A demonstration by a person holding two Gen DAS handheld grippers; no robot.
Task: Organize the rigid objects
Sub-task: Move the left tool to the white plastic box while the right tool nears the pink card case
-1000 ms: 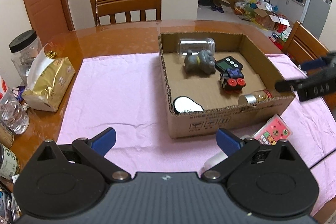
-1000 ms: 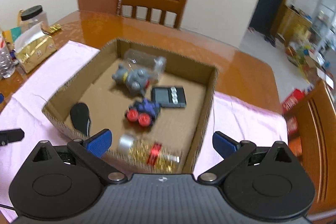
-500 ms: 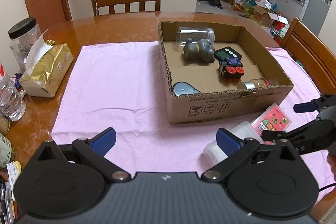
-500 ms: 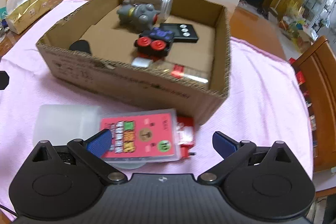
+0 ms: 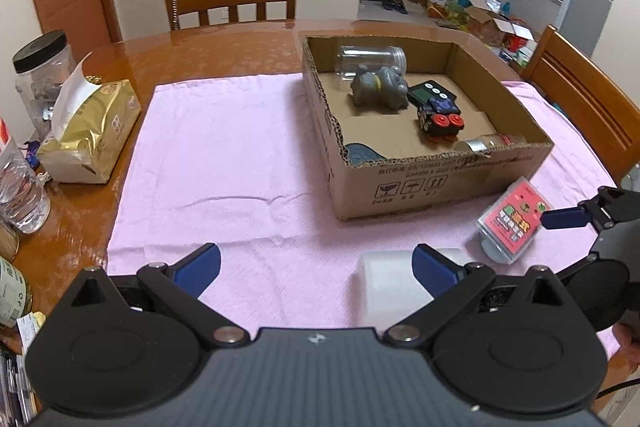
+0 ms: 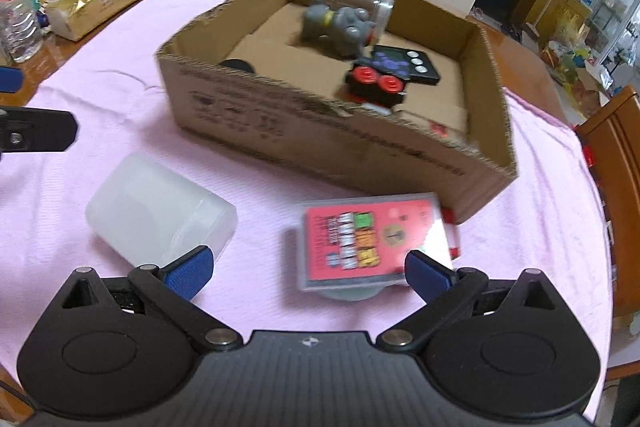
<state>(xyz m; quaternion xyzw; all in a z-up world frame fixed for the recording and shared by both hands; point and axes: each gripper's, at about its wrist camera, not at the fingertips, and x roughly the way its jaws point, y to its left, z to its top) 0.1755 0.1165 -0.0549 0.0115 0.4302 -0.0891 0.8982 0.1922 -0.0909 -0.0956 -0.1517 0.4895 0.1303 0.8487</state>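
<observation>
1. Box [image 6: 332, 147]: open cardboard, on a pink cloth [image 5: 224, 155] on the table [image 5: 224, 43]. Holds a grey toy [image 6: 336, 27], clear jar [image 5: 372, 59], timer [image 6: 404, 65], red-wheeled toy car [image 6: 376, 87], a small bottle [image 5: 492, 143] at the near wall and a dark round item [image 5: 360, 153] in the near-left corner.
2. Card case [image 6: 372, 243]: pink, outside the box, just beside its near wall, lying on a round grey item that is mostly hidden.
3. White tub [image 6: 160, 211]: translucent, on its side on the cloth, apart from the case.
4. Right gripper [image 6: 308, 271]: spread wide, empty, low over the cloth; its right fingertip is close to the case's edge, contact unclear.
5. Left gripper [image 5: 316, 267]: spread, empty, the tub partly behind its right fingertip.
6. Status, judged: case and tub not yet boxed; case looks next.
7. Risks, judged:
 - Case perched on the round item; an off-centre pinch may tip or slide it.
 - Smooth plastic may slip from the fingertips.
 - A low lift may catch the box wall.
 - Tub may roll if nudged.
</observation>
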